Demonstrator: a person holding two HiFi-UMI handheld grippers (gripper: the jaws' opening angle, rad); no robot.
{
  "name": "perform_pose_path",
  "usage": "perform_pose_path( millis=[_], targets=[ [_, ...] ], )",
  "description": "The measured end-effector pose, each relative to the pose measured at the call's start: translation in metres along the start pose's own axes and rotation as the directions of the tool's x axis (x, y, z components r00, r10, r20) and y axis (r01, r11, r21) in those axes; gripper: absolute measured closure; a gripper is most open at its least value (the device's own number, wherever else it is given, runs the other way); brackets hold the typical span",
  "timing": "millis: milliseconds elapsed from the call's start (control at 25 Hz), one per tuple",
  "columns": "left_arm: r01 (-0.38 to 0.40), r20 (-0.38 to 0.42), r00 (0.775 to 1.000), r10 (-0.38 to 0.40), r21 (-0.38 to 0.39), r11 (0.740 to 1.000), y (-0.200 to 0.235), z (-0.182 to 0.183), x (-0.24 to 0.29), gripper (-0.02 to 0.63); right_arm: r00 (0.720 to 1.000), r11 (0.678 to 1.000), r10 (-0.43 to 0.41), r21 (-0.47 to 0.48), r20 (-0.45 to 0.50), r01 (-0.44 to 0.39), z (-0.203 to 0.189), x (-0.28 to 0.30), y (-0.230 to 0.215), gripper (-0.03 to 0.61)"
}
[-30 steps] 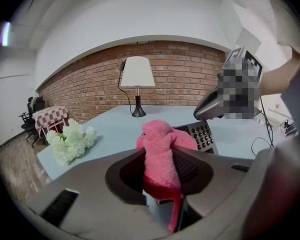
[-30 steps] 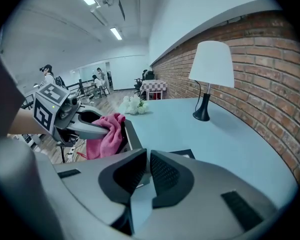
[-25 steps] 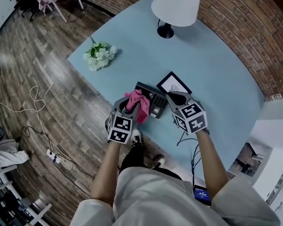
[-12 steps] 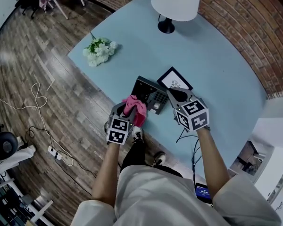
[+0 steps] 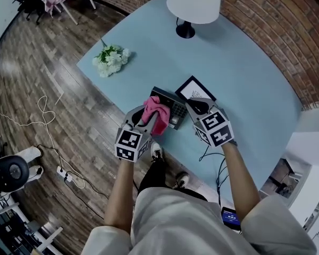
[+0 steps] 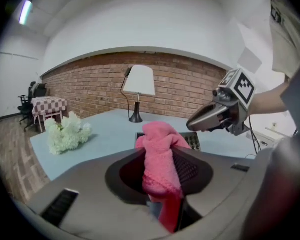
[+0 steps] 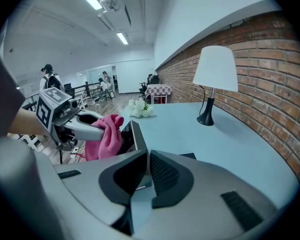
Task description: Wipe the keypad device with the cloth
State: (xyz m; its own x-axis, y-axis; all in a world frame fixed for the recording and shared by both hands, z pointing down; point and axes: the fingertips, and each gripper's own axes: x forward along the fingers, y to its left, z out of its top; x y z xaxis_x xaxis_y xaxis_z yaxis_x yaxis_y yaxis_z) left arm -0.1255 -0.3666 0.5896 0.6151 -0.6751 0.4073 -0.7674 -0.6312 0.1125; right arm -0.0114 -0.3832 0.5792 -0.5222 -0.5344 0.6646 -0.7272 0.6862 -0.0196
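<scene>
The pink cloth (image 5: pixel 157 113) is pinched in my left gripper (image 5: pixel 144 119), which is shut on it. It rests on the left part of the dark keypad device (image 5: pixel 173 109) near the blue table's front edge. In the left gripper view the cloth (image 6: pixel 160 159) bulges up between the jaws, with the keypad (image 6: pixel 192 140) just beyond. My right gripper (image 5: pixel 195 107) is shut on the device's right edge. In the right gripper view that thin edge (image 7: pixel 135 134) runs down between the closed jaws of my right gripper (image 7: pixel 146 164), and the cloth (image 7: pixel 106 136) hangs at the left.
A black framed card (image 5: pixel 194 92) lies just behind the device. A white lamp (image 5: pixel 194 4) stands at the back of the blue table (image 5: pixel 239 68), and a white flower bunch (image 5: pixel 111 60) lies at its left corner. Cables (image 5: pixel 48 142) trail over the wooden floor.
My left gripper drew the cloth toward the table's near edge, then pushed it back up over the device. The right gripper has kept its hold on the device.
</scene>
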Motion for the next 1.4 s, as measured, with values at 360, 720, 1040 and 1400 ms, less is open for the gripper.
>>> perform_pose_path(
  millis=[360, 720, 1040, 1400],
  targets=[
    [0.045, -0.002, 0.999, -0.045, 0.073, 0.996, -0.015, 0.050, 0.041, 0.453, 1.000, 0.997, -0.008, 0.078, 0.005, 0.007, -0.011, -0.011, -0.001, 0.537],
    [-0.008, -0.020, 1.000, 0.011, 0.112, 0.994, -0.020, 0.044, 0.049, 0.453, 0.999, 0.998, 0.031, 0.061, 0.007, -0.031, -0.012, -0.008, 0.001, 0.566],
    [-0.026, -0.019, 0.999, 0.029, 0.107, 0.994, -0.024, 0.030, 0.044, 0.451, 0.998, 0.996, 0.056, 0.065, -0.024, -0.055, -0.013, -0.008, 0.004, 0.571],
    [-0.013, -0.083, 0.996, 0.020, 0.080, 0.997, -0.033, -0.013, 0.031, 0.451, 0.998, 0.998, 0.052, 0.032, -0.027, -0.051, -0.013, -0.009, 0.005, 0.571]
  ],
)
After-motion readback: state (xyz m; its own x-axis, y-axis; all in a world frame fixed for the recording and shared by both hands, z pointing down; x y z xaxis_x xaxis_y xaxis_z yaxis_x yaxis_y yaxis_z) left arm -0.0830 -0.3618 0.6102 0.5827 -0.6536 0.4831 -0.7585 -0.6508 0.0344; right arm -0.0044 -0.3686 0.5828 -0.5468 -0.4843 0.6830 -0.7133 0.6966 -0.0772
